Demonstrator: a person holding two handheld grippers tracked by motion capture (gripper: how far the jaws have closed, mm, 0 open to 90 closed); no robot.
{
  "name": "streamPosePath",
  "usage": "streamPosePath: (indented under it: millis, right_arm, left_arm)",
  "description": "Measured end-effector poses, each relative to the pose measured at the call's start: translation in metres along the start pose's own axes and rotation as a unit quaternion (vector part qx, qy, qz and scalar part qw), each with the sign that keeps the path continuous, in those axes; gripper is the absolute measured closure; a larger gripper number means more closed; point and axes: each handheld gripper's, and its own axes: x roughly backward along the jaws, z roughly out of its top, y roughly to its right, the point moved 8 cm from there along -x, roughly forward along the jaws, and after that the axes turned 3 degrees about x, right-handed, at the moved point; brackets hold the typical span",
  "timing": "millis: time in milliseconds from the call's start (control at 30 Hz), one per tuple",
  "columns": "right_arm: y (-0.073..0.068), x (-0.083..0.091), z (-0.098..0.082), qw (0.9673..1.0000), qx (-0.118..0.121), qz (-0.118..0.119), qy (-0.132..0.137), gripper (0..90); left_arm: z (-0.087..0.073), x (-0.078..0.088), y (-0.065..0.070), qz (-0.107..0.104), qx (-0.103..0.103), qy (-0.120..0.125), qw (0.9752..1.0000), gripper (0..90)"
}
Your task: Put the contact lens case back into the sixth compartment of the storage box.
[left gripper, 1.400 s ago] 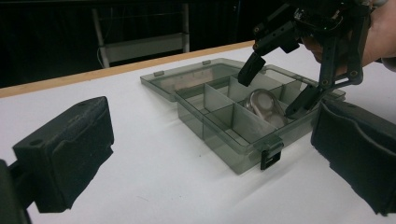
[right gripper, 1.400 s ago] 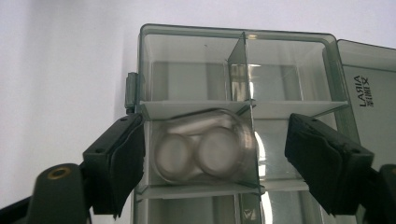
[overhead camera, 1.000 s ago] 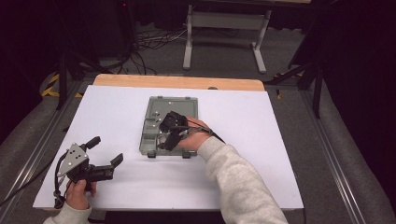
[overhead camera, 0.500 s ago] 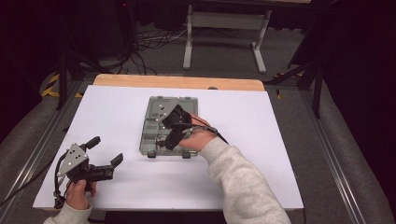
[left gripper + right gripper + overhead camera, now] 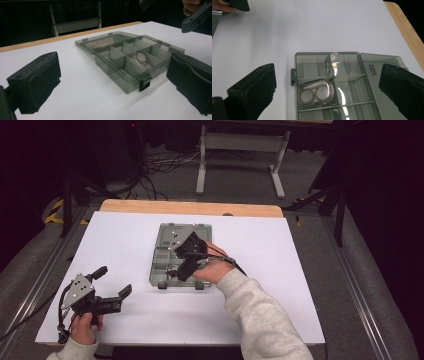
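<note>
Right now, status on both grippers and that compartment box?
Right gripper above open box, jaws just opened, nothing between them. Left gripper open, parked on table. Small clear case sits in a compartment. Nothing in the way.

Looks like a lab or test room. A white-topped table (image 5: pixel 280 270) stands amid loose floor cables (image 5: pixel 155 167), dark curtains and a metal stand (image 5: pixel 240 142).

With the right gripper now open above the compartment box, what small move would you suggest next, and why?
Probably lift the right gripper clear of the box. Its jaws have just been opening, stand wide with nothing between them, and the round lens case lies loose in a compartment, so the placing looks done. The lid lies open, perhaps to be closed next.
</note>
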Motion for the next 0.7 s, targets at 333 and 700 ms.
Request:
streamPosePath:
  millis: [333,700]
  right_arm:
    - [-0.004,0.017,0.002,0.9998,-0.001,-0.013,0.016,2.2]
    - [-0.009,0.054,-0.014,0.9973,-0.029,-0.054,0.04,2.5]
  left_arm:
    - [0.0,0.0,0.0,0.0,-0.001,0.0,1.0,0.1]
    - [0.0,0.0,0.001,0.002,-0.001,-0.001,1.0,0.1]
